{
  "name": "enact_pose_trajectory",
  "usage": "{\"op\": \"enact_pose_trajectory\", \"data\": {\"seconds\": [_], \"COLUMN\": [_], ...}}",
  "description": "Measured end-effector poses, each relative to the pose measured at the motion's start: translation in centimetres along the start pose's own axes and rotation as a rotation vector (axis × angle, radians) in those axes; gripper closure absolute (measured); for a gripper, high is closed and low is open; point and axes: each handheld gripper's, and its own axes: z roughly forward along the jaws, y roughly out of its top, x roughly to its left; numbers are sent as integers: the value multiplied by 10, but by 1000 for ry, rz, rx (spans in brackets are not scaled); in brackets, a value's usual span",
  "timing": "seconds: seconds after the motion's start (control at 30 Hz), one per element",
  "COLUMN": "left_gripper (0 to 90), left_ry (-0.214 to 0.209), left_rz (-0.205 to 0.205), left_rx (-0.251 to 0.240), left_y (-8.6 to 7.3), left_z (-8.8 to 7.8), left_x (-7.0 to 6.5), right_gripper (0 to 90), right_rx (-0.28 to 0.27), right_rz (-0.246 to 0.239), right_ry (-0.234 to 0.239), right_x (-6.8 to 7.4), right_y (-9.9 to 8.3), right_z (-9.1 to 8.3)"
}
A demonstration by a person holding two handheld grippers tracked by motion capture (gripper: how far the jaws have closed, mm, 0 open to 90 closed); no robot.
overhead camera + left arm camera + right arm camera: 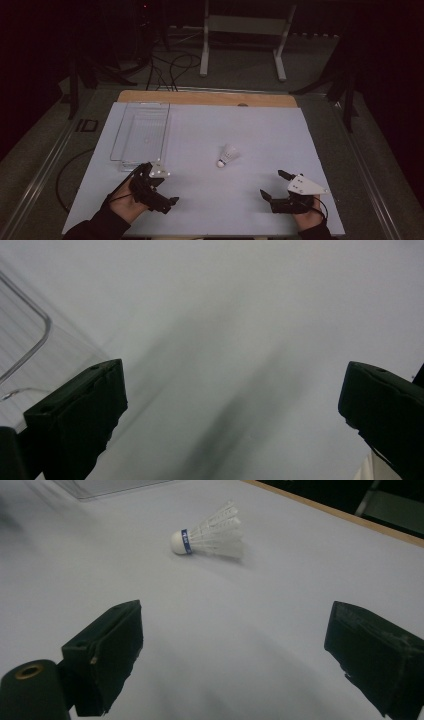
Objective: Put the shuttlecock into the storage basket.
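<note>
Left gripper (152, 187): jaws spread wide, holding nothing, low over white board (200, 135) just beside near end of clear tray (142, 131). Right gripper (275, 186): jaws spread wide, nothing between. Shuttlecock (227, 155) lies on side right of tray, apart from both grippers.

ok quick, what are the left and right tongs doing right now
left tongs: open, holding nothing, beside the clear tray.
right tongs: open, holding nothing, facing the shuttlecock lying apart on the table.
</note>
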Motion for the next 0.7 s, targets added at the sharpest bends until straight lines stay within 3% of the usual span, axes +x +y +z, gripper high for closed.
{"op": "enact_pose_trajectory", "data": {"seconds": [0.47,0.63,0.7], "left_gripper": [0,0,0], "left_ry": [-24,-64,-61], "left_rz": [7,34,46], "left_rx": [10,64,83], "left_y": [16,22,24], "left_z": [6,14,16], "left_x": [-7,-11,-14], "right_gripper": [89,90,89], "right_rx": [7,5,6], "right_rz": [1,0,0], "right_ry": [3,3,3], "right_x": [0,0,0], "right_y": [0,0,0], "right_z": [1,1,1]}}
